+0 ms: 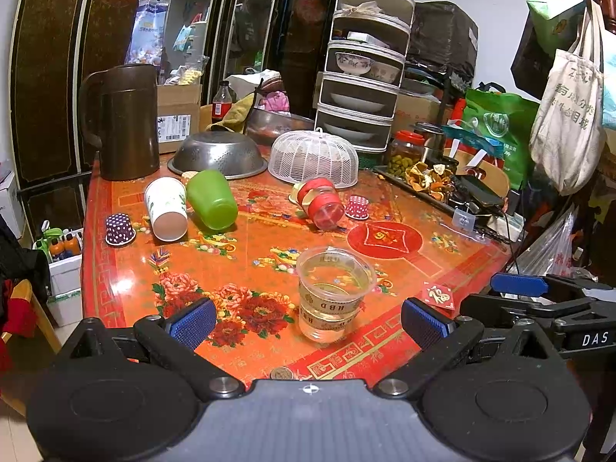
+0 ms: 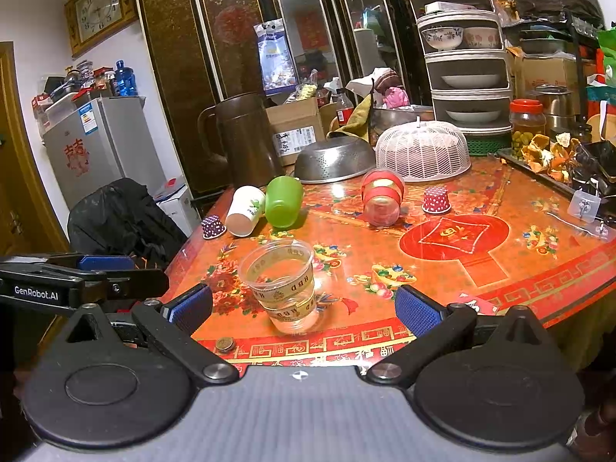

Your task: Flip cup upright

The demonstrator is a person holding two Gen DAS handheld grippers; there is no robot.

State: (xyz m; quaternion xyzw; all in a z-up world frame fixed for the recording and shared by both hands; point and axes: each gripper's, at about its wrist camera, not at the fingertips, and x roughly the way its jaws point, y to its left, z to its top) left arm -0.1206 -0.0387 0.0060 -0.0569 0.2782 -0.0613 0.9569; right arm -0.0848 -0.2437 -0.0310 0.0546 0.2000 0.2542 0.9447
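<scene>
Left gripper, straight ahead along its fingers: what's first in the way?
Likely the clear plastic cup with gold HBD bands, standing upright just ahead between the open left gripper fingers. Depth is uncertain.

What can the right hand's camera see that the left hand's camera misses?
Only the right view shows the wall clock and the grey fridge. Only the left view shows the canvas tote bag hanging at the side. Both show the clear cup standing upright near the table edge, the green cup and white cup lying tipped over, and open tongs.
</scene>
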